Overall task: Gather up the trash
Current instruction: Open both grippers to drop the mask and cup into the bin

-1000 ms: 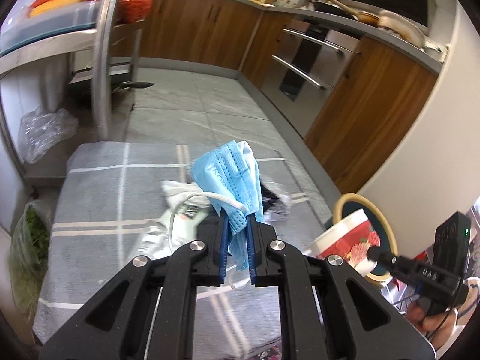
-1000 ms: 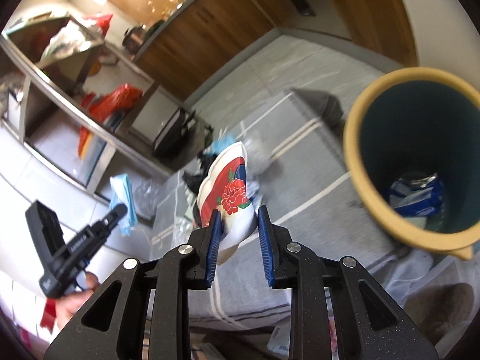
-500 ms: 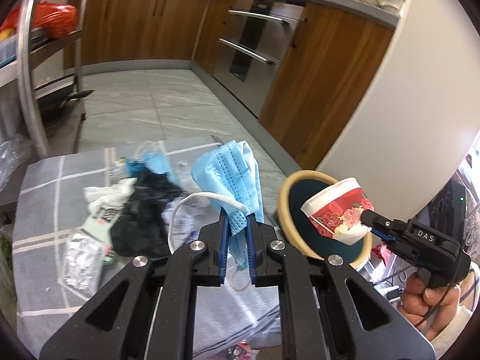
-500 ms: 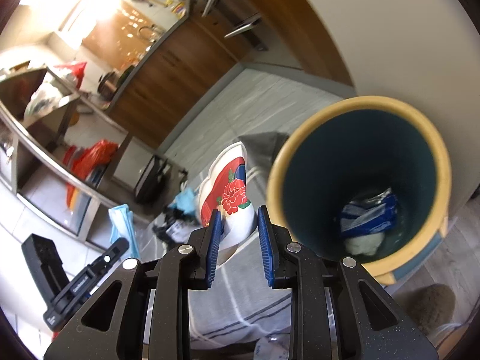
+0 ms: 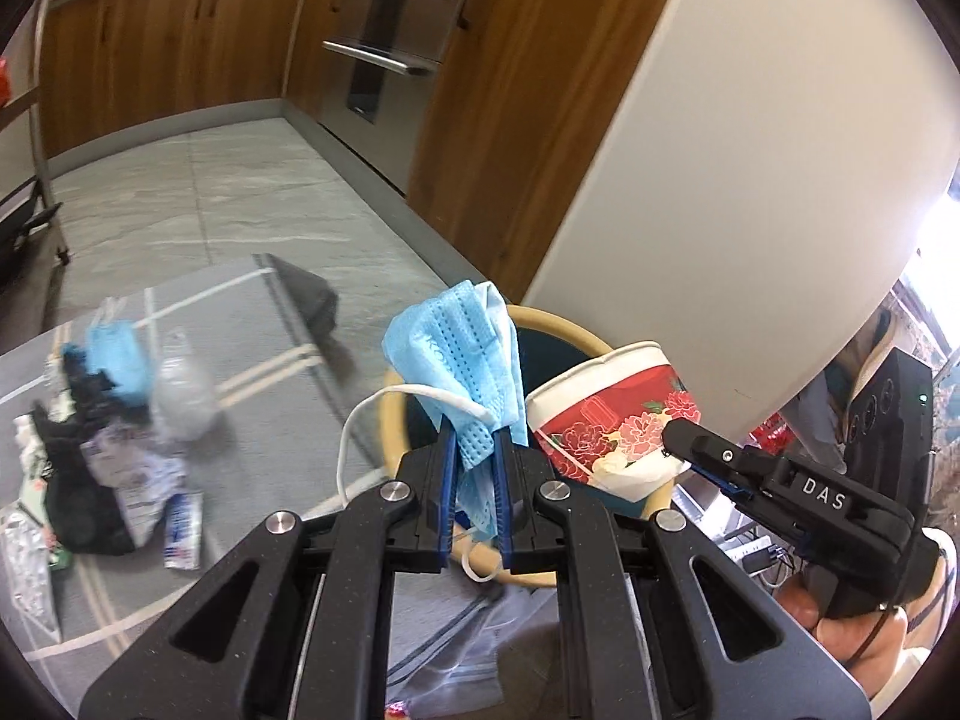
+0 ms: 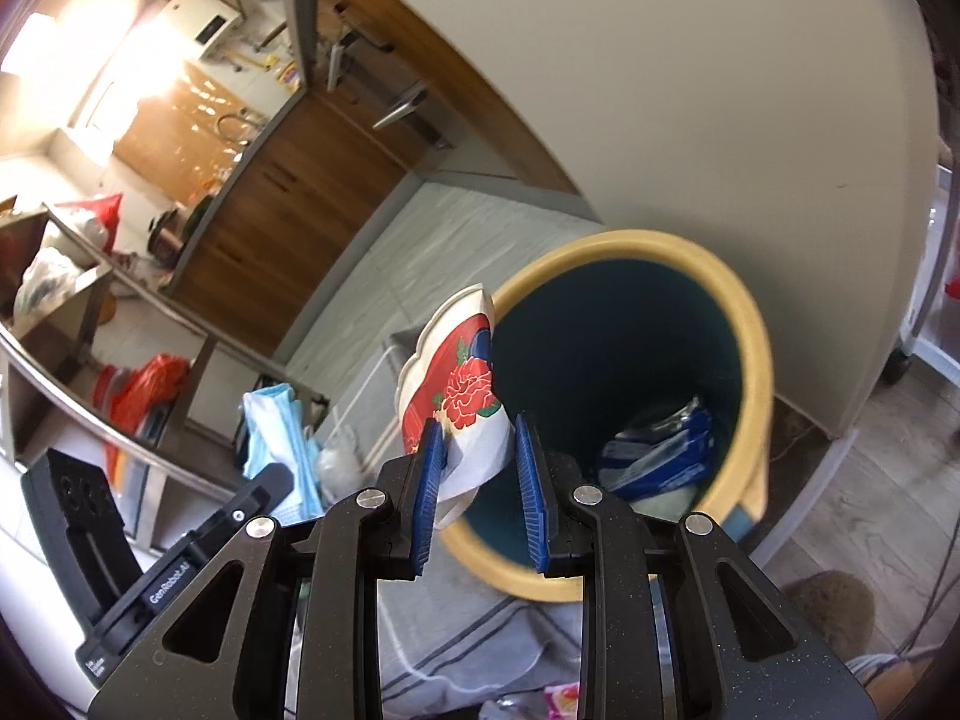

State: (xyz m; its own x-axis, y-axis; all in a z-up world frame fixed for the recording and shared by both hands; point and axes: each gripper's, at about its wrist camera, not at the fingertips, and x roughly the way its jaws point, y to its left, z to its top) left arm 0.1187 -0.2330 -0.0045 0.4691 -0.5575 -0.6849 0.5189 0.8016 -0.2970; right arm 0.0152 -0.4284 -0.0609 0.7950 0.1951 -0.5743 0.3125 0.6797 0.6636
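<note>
My left gripper [image 5: 474, 456] is shut on a crumpled blue face mask [image 5: 459, 360], held over the near rim of the yellow bin [image 5: 393, 426]. My right gripper [image 6: 477, 456] is shut on a red and white floral paper cup [image 6: 456, 384], held just above the yellow bin's [image 6: 750, 324] dark opening. The cup also shows in the left wrist view [image 5: 612, 432], with the right gripper [image 5: 690, 450] behind it. The mask shows in the right wrist view [image 6: 273, 438]. Blue and white wrappers [image 6: 660, 456] lie at the bin's bottom.
A pile of trash [image 5: 102, 450] lies on the grey striped mat [image 5: 240, 372]: a black bag, wrappers, a crushed clear bottle [image 5: 180, 396], another blue mask. A white wall corner [image 5: 720, 180] stands right behind the bin. Wooden cabinets [image 5: 180, 48] and an oven line the far side.
Both grippers have swung right toward the bin. The cup now hangs over the bin's opening and the mask over its near rim. The trash pile has slid to the left of view.
</note>
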